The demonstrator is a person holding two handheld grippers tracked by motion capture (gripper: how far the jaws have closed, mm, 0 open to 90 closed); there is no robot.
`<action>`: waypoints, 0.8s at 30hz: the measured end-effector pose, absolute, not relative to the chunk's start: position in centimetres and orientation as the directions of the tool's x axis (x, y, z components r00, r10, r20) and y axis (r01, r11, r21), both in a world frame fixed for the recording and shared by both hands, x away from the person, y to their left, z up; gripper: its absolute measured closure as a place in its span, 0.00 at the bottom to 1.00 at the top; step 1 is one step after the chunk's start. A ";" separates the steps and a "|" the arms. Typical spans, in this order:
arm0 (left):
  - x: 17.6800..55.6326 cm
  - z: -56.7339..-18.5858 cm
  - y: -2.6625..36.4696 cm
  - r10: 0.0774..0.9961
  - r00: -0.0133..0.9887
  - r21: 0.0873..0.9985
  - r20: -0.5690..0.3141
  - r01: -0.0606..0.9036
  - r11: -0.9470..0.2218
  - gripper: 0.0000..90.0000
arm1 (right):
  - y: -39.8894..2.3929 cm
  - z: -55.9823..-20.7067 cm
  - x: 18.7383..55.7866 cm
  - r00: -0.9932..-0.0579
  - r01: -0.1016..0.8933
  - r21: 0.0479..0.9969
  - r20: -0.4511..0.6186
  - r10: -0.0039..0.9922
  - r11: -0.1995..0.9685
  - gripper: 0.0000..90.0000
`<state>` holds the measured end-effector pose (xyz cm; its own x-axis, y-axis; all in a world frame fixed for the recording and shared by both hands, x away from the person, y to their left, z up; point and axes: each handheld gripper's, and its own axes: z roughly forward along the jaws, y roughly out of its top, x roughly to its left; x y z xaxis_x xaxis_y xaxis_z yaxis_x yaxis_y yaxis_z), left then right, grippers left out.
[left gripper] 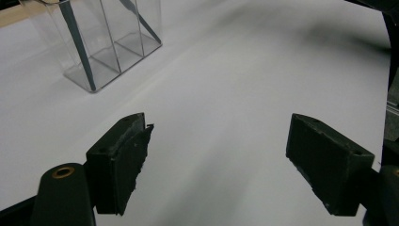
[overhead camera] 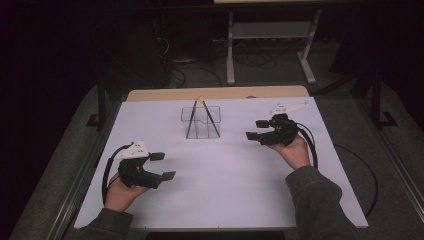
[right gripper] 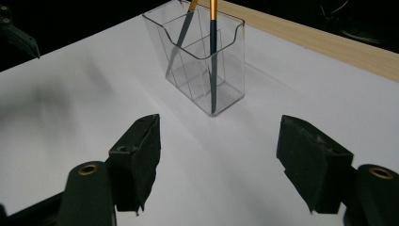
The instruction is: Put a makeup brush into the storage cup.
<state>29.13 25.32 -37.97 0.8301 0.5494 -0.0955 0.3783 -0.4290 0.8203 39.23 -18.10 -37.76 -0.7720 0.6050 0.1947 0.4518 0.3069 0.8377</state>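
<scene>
Both hand-held grippers hovering spread and empty beside the pencil holder

The clear holder (overhead camera: 201, 121) is standing mid-tabletop (overhead camera: 225, 190) between the left hand-held gripper (overhead camera: 162, 166) and right hand-held gripper (overhead camera: 256, 129), two pencils (right gripper: 212, 56) leaning inside; likely light, rigid, slick-walled, tippable, so gripping a pencil's upper shaft looks safest. Open room all around.

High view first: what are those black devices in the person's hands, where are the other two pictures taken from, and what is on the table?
A person holds a black two-jaw tool in each hand: the left hand-held gripper and the right hand-held gripper. The high view looks down on the white table from above. Each of the other two pictures comes from a camera riding on one gripper, looking out along its own two black jaws. On the table stands a clear plastic holder with dividers; two dark pencils with orange upper ends lean inside it. Both grippers are open and hold nothing; only bare table lies between their jaws.
</scene>
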 end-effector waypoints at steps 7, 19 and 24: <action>29.2 -38.1 25.3 0.557 0.826 0.823 -0.084 0.373 -0.429 0.23 | -18.3 -37.9 38.8 -0.770 0.455 0.836 0.196 0.607 0.307 0.32; 28.9 -38.3 25.1 0.603 0.796 0.841 -0.048 0.358 -0.406 0.23 | -18.3 -38.6 37.3 -0.780 0.447 0.838 0.192 0.596 0.314 0.30; 28.9 -38.5 25.1 0.618 0.785 0.850 -0.035 0.349 -0.395 0.23 | -18.5 -38.8 36.8 -0.781 0.440 0.841 0.185 0.596 0.315 0.30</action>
